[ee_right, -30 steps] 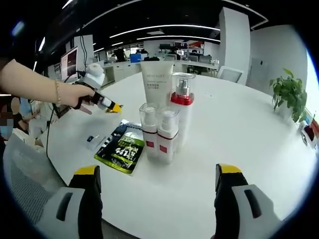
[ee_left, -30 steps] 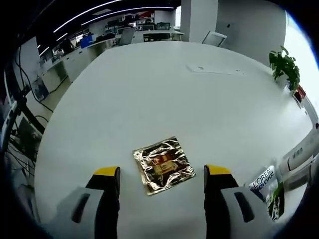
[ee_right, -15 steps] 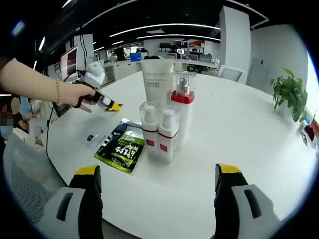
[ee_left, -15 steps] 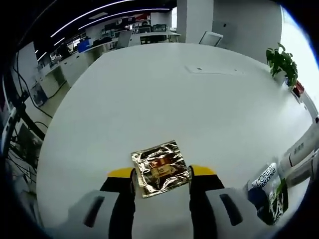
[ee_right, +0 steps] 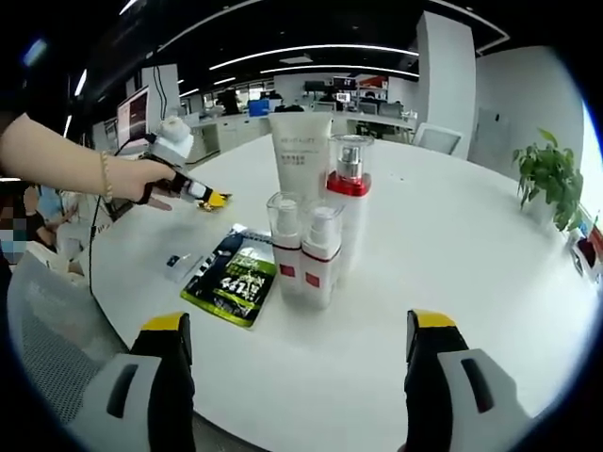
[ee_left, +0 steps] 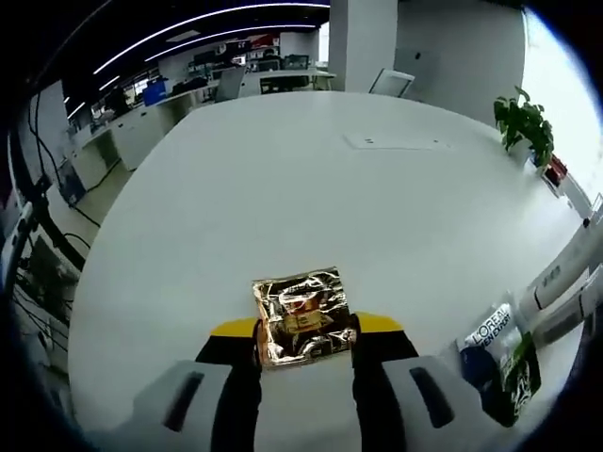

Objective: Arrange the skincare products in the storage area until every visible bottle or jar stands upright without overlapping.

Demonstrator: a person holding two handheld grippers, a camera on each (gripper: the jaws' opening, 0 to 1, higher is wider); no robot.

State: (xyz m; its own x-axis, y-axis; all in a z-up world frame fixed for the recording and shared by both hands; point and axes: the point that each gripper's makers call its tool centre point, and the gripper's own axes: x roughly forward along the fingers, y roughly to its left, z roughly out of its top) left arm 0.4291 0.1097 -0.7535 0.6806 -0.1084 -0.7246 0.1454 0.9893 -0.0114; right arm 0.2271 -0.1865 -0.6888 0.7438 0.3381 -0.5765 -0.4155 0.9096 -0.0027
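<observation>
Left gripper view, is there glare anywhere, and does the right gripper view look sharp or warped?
Left gripper view: the crinkled gold foil sachet between the jaws of the left gripper glints with bright reflections. Right gripper view: the red-collared clear pump bottles look sharp, while fisheye distortion bends the round white table edge.

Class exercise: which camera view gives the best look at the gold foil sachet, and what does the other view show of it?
The left gripper view. There the gold foil sachet lies close and centred on the white table, pinched between the left hand-held gripper. In the right gripper view, that hand-held gripper is far off and I cannot make out the sachet.
</observation>
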